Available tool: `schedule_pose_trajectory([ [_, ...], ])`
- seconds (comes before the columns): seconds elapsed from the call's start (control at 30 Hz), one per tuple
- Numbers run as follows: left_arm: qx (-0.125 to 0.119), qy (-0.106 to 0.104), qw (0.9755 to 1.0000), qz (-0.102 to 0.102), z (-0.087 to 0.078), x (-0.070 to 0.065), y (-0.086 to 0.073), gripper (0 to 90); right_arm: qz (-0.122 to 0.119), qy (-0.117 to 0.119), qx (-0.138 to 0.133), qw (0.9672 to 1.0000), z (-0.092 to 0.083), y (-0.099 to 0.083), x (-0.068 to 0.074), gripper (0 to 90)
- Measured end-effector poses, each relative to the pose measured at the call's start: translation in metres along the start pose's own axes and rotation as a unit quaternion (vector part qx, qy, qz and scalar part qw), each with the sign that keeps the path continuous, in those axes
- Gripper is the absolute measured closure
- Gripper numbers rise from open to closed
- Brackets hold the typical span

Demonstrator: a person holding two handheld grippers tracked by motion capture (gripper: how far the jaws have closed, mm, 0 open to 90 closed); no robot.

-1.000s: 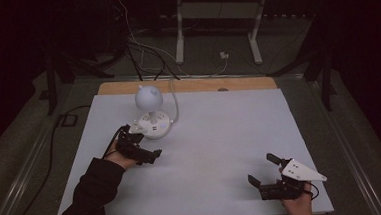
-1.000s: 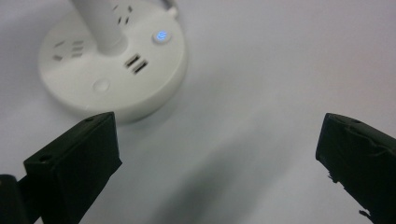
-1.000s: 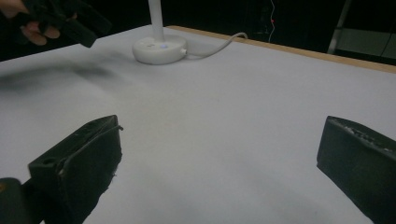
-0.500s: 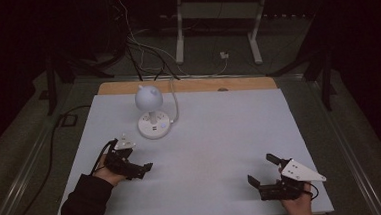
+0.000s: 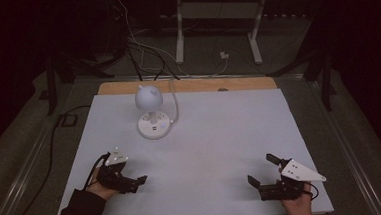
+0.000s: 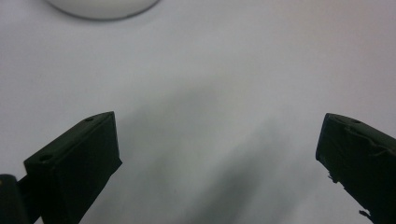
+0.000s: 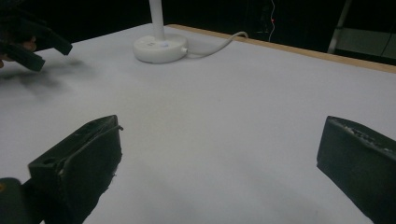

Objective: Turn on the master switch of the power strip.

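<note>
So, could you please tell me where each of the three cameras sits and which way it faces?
High view: above the person's side, looking forward and down on the table; shows both forearms, the left gripper and right gripper.
Left gripper view: on the left gripper, looking down at the tabletop, its open jaws at the bottom, the lamp base at the top edge.
Right gripper view: on the right gripper, looking low across the table past its open jaws.
Shared: the right gripper view and high view both show the lamp and left gripper.
</note>
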State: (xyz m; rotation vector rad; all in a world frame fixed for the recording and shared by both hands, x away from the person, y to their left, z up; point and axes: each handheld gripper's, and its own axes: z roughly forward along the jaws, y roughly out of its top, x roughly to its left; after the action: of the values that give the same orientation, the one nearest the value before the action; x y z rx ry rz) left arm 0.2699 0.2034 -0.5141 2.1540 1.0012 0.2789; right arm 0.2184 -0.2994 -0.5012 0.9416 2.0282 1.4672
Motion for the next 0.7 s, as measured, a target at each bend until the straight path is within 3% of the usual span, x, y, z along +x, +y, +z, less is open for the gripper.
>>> schedule_pose_trajectory([
  [0.37, 0.000, -0.001, 1.0000, 0.004, -0.009, -0.014, -0.018, 0.2, 0.000, 0.002, 0.004, 1.0000, 0.001, -0.001, 0.000, 0.0],
  [0.7, 0.003, 0.006, 1.0000, -0.007, -0.013, -0.014, -0.035, 0.2, 0.000, 0.000, 0.006, 1.0000, 0.001, -0.001, -0.001, 0.0],
])
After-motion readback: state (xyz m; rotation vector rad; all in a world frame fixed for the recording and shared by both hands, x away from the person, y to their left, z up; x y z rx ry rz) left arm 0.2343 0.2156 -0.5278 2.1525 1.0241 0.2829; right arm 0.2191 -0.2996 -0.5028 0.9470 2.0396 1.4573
